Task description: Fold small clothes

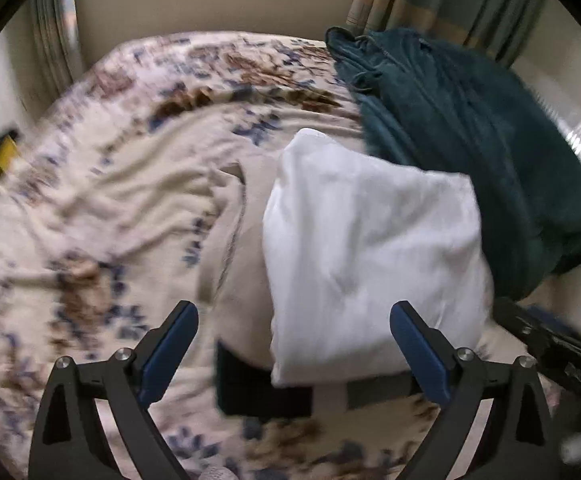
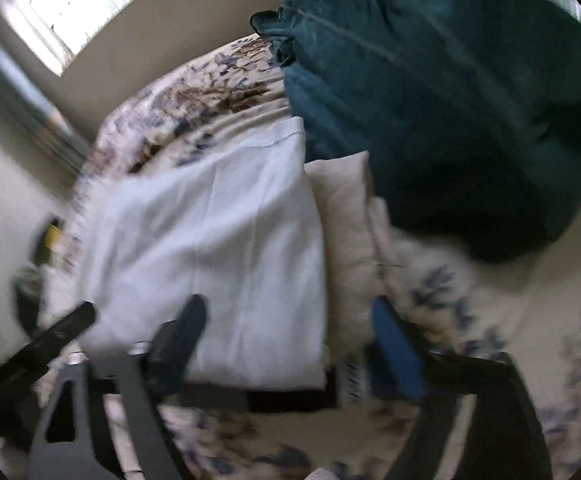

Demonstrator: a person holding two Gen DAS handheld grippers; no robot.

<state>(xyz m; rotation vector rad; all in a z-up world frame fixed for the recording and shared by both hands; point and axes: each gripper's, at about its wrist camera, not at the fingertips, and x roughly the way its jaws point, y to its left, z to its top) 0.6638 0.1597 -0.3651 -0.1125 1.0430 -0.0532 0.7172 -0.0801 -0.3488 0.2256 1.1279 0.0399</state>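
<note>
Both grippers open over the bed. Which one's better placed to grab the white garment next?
Probably the left gripper: the white garment sits between its open fingers. The right gripper mostly straddles the beige cloth beside it. Views are blurred.

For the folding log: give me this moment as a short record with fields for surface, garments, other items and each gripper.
surface: bed with floral bedspread
top garment: white cloth, folded, lying flat
beneath it: beige cloth, showing beside the white one, and a dark cloth at its near edge
other item: teal blanket, bunched beside the pile
left gripper: open, nothing between its jaws, over the pile's near edge
right gripper: open, holding nothing, over the white cloth's near edge
image quality: both views motion-blurred
</note>
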